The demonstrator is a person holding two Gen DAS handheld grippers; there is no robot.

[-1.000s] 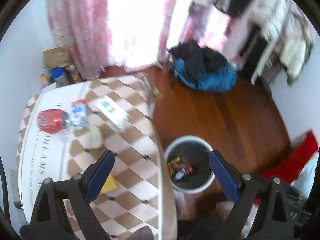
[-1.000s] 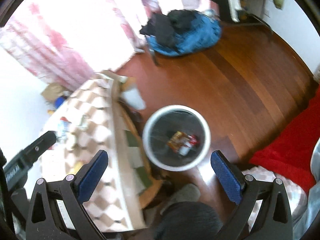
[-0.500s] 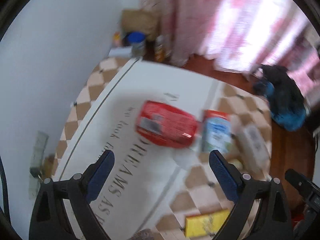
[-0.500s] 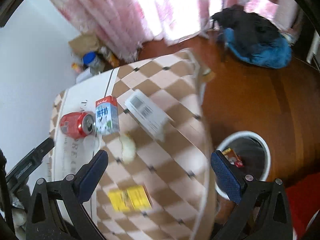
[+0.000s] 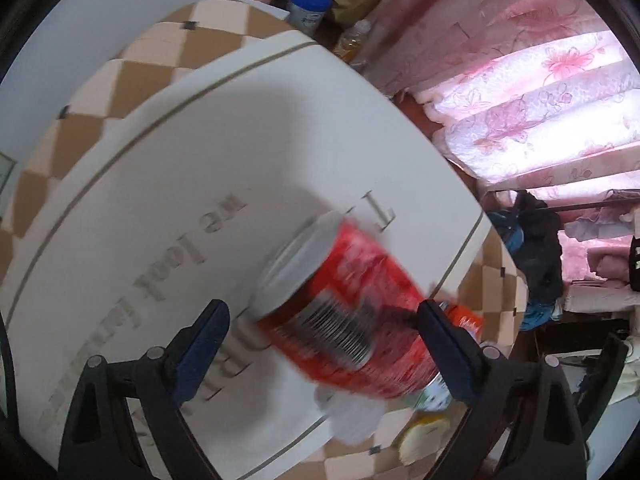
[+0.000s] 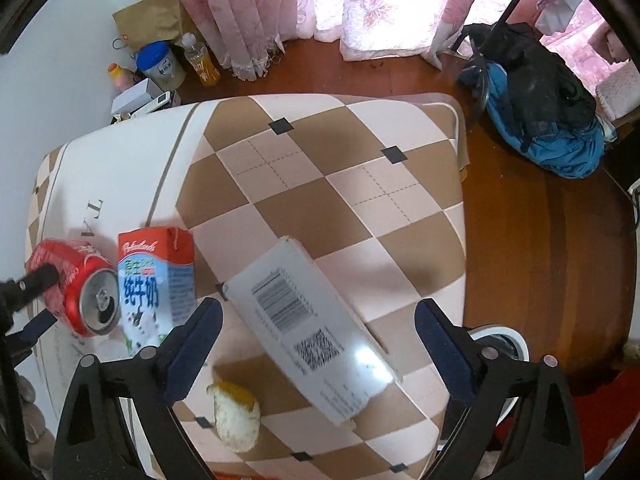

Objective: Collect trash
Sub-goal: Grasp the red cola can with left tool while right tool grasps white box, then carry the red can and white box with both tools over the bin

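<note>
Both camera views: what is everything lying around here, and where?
Crushed red soda can: one, lying on the table's white side, between the left tool's fingers.
Blue-and-red milk carton: one, beside the can.
Grey barcode-labelled parcel box: one, table middle.
Yellow-white peel scrap: one, near table edge.
White round bin: one, on the floor, right.
Checked tablecloth: one, brown and cream.
Left tool: open around the can.
Right tool: open, above the box.

— Where have you got yourself?

— You're in a lived-in home room: pink floral curtains (image 6: 248, 12), a wooden floor (image 6: 540, 240), a heap of clothes (image 6: 536, 92), and a tabletop (image 6: 320, 184) under a checked cloth.
</note>
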